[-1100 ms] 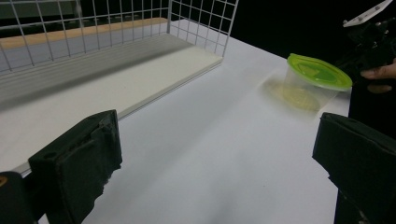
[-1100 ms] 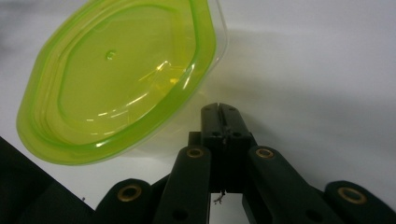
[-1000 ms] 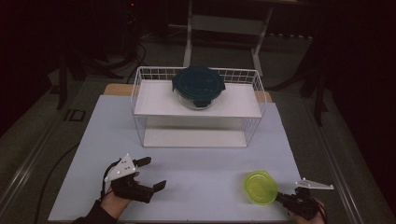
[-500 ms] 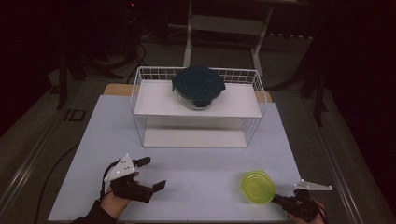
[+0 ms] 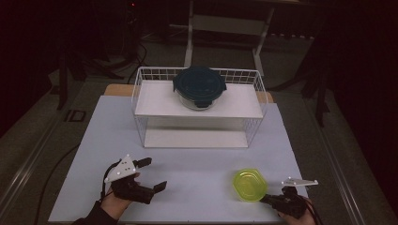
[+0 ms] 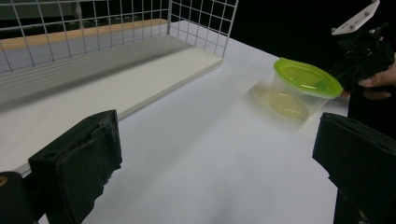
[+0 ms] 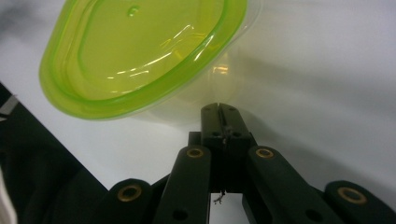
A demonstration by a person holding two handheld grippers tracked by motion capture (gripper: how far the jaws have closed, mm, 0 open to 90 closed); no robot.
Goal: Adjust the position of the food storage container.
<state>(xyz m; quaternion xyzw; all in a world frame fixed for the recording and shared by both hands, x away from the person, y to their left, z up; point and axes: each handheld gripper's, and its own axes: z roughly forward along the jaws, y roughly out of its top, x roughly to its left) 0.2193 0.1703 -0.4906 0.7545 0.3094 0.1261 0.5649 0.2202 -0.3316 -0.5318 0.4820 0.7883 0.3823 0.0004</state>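
Observation:
A clear plastic container with a lime-green lid (image 5: 250, 184) stands on the white table near the front right; the left gripper view shows this container (image 6: 306, 84) too. My right gripper (image 5: 265, 199) is shut, jaws pressed together with nothing between them. In the right gripper view its tip (image 7: 223, 112) sits against the clear wall just under the green lid (image 7: 140, 51). My left gripper (image 5: 152, 173) rests at the front left, open and holding nothing, with its jaws wide apart in its own view (image 6: 217, 163). It points across the table toward the container.
A white wire rack (image 5: 141, 93) with two shelves stands at the back middle of the table. A round glass container with a dark teal lid (image 5: 199, 86) sits on its upper shelf. The rack's lower shelf (image 6: 93, 79) lies to the left ahead of my left gripper.
The green-lidded container has slid left across the table, with my shut right gripper following close behind it. My left gripper has stayed where it was.

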